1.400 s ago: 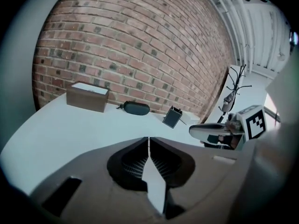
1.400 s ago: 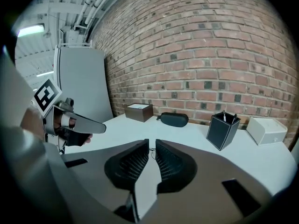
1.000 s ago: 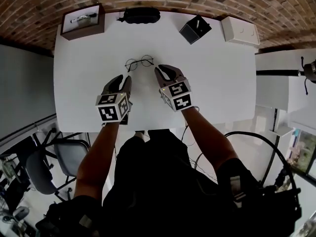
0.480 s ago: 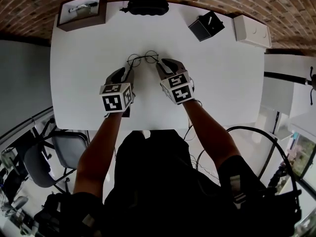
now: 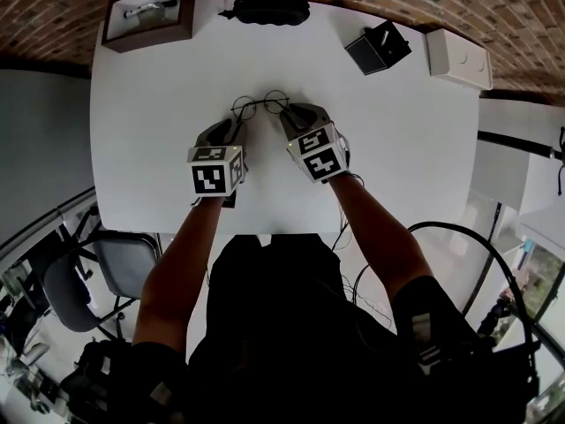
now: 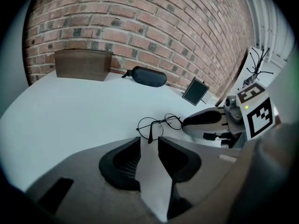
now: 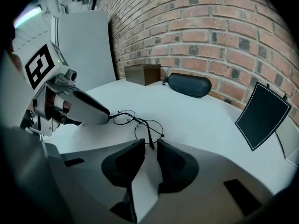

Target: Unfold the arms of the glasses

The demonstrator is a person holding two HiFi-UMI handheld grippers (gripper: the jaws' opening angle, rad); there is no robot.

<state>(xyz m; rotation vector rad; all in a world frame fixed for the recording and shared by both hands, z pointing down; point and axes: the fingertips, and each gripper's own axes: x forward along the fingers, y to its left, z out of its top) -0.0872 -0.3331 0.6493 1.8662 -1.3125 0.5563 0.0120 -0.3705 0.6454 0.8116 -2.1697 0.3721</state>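
Two grippers: left gripper point(image 6: 149, 146) just opened, right gripper point(image 7: 150, 148) apart — empty, beside glasses point(image 5: 260, 105).
Handling: likely light, fragile wire — take arms near tips.

Blk case point(image 5: 265, 8), brown box point(image 5: 148, 34), wht table point(image 5: 397, 148).

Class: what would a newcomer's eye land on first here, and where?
Thin round glasses lie folded on the white table. The left gripper and right gripper flank them, fingers apart; the left's, nothing between, have just been opening. A black case sits by the brick wall.
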